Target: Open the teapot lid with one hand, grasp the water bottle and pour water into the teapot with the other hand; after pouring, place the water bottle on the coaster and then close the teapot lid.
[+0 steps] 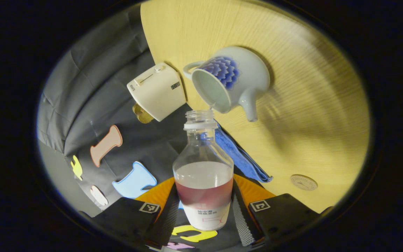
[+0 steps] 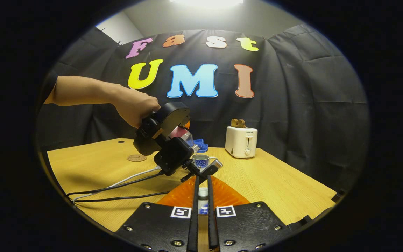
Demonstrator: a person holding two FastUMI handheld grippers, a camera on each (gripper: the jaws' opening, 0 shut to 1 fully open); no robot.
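My left gripper (image 1: 204, 196) is shut on the clear water bottle (image 1: 203, 164), which holds pinkish water and has no cap. The bottle is tipped, its mouth at the rim of the white teapot (image 1: 229, 82) with a blue flower pattern. The teapot stands open on the wooden table (image 1: 310, 105). A round coaster (image 1: 303, 182) lies on the table apart from the teapot. In the right gripper view, my right gripper (image 2: 203, 180) is shut on the small teapot lid (image 2: 203, 197), held up in front of the teapot (image 2: 201, 161). A hand holds the left gripper (image 2: 182, 138) over it.
A white toaster (image 2: 241, 141) stands at the table's back, right of the teapot. A blue cloth (image 1: 243, 157) lies behind the teapot. Cables (image 2: 117, 189) trail across the table from the left gripper. The coaster (image 2: 136, 158) sits at the back left.
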